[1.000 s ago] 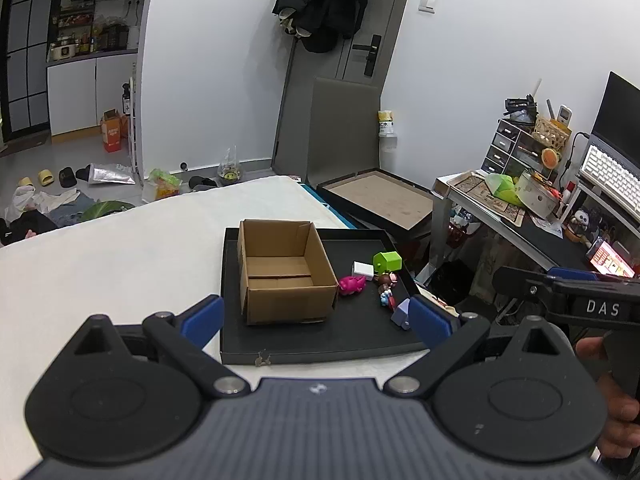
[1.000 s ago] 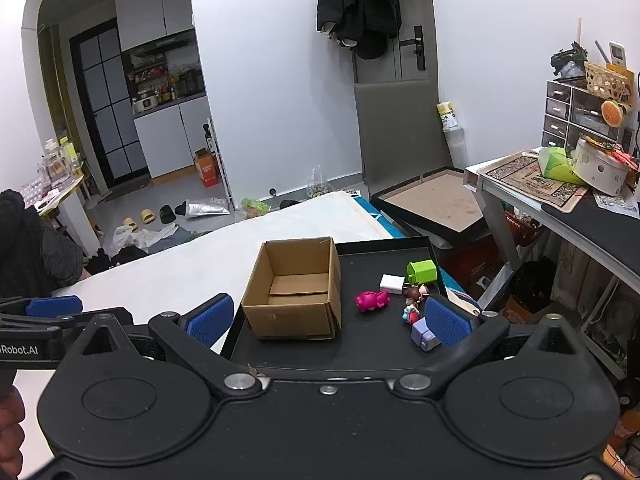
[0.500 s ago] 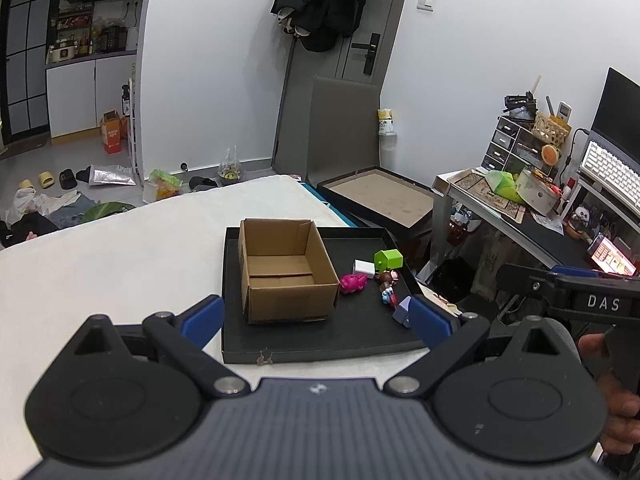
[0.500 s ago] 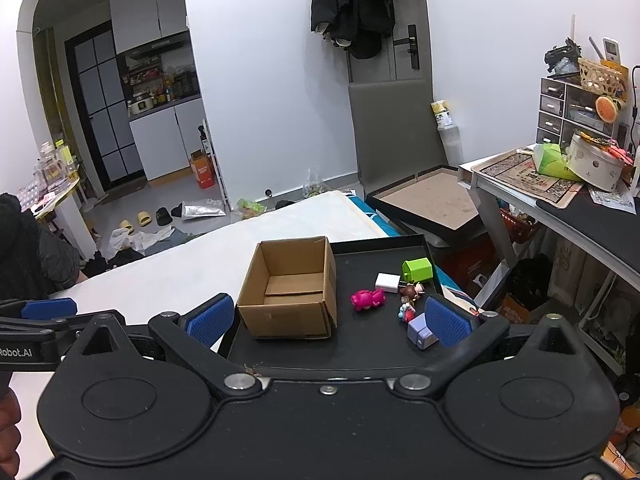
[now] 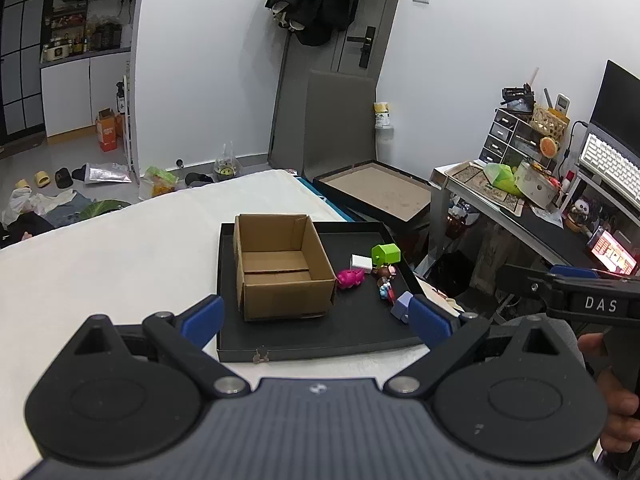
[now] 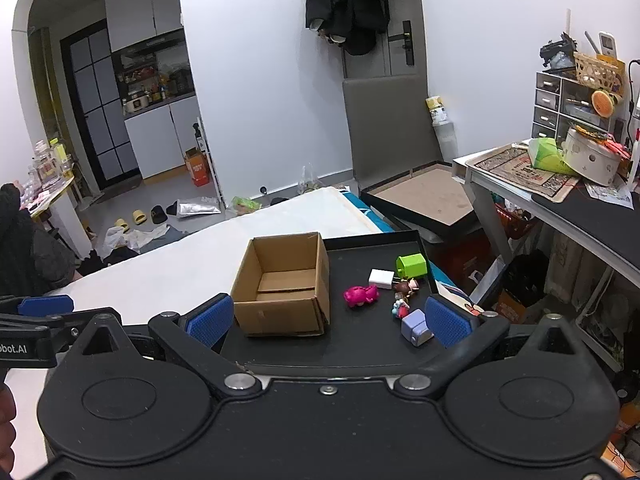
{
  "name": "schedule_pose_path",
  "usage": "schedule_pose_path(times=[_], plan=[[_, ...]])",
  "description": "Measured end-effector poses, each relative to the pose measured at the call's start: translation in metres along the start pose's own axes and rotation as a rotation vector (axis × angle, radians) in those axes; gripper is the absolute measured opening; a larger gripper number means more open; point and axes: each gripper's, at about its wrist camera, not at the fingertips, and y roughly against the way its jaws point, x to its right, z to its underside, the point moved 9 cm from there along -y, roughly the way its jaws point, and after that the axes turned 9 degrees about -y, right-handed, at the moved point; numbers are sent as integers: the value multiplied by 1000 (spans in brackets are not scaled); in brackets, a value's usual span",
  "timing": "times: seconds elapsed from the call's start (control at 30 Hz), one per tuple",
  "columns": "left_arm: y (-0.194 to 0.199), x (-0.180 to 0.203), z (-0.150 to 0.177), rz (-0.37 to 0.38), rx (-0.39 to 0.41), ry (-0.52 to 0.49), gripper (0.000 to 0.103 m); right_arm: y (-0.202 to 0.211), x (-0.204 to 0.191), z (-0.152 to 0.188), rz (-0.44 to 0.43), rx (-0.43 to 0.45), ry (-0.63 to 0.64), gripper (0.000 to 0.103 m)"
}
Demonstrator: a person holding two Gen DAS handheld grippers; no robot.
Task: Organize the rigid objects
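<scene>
An open, empty cardboard box (image 5: pixel 282 264) (image 6: pixel 285 284) stands on the left of a black tray (image 5: pixel 360 332) (image 6: pixel 360 344) on a white table. Right of it lie a pink toy (image 5: pixel 350 277) (image 6: pixel 361 295), a white block (image 5: pixel 361 263) (image 6: pixel 381 278), a green block (image 5: pixel 386 254) (image 6: pixel 411 266), small figurines (image 5: pixel 385 280) (image 6: pixel 404 296) and a lavender block (image 5: pixel 401 306) (image 6: pixel 416 326). My left gripper (image 5: pixel 316 320) is open and empty, held before the tray's near edge. My right gripper (image 6: pixel 328 320) is open and empty, above the tray's near edge.
The white table (image 5: pixel 100 264) stretches left of the tray. A cluttered desk (image 6: pixel 560 200) stands to the right, with a flat framed board (image 5: pixel 372 194) on the floor behind the tray. Bags and slippers litter the floor at the far left.
Both grippers have drifted slightly; the tray and box sit a touch higher in the views. Nothing on the tray has moved.
</scene>
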Motion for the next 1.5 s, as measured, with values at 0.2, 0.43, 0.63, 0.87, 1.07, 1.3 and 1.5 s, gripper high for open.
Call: schedule_pose_path(times=[0.2,0.43,0.63,0.87,1.07,1.3,1.5], plan=[[-16,-5,1,11,-28,13,98,-12,7,-3,9,-16,-19,103],[-43,-8,-5,18,-68,12,98,-36,18,-4,26,-54,-44,103],[-71,-18,-10,10,-110,30,98,-60,27,-7,45,-91,-57,103],[-103,-31,-11,3,-170,61,98,-92,37,-11,66,-146,-80,103],[-129,-45,-6,-11,-222,103,98,-117,49,-9,88,-192,-93,103],[-155,-60,-4,-34,-272,122,98,-146,74,-10,127,-237,-148,103],[-178,-70,-6,-43,-307,140,98,-166,93,-12,150,-271,-172,103]])
